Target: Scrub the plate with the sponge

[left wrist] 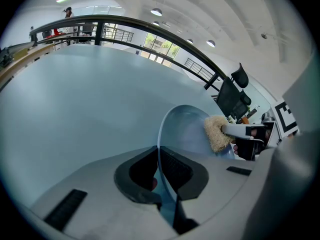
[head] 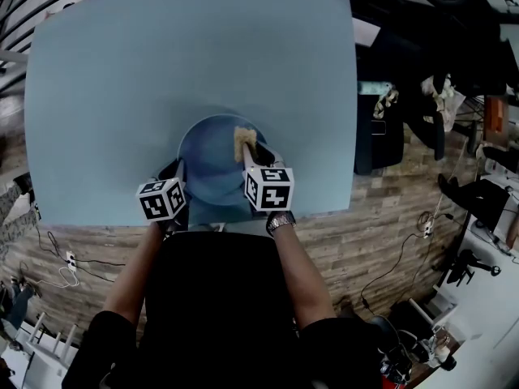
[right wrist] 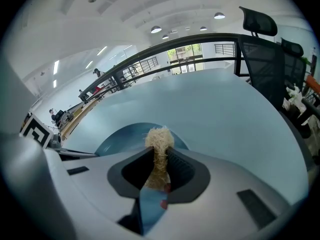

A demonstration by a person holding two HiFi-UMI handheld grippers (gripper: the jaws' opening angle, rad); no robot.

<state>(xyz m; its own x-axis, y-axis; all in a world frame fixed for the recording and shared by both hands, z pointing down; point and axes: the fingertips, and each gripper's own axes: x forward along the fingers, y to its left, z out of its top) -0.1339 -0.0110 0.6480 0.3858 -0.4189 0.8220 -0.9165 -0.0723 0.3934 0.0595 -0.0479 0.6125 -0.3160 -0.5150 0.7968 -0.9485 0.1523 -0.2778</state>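
A round blue plate lies near the table's front edge, in front of the person. My left gripper is shut on the plate's left rim; in the left gripper view the rim runs edge-on between the jaws. My right gripper is shut on a tan fibrous sponge, which rests on the right part of the plate. The sponge sticks out between the right jaws, with the plate behind it. From the left gripper view the sponge touches the plate's face.
The pale blue table stretches wide beyond the plate. Its front edge runs just under the grippers. Black office chairs and clutter stand to the right of the table on a wood floor. Cables lie on the floor at the left.
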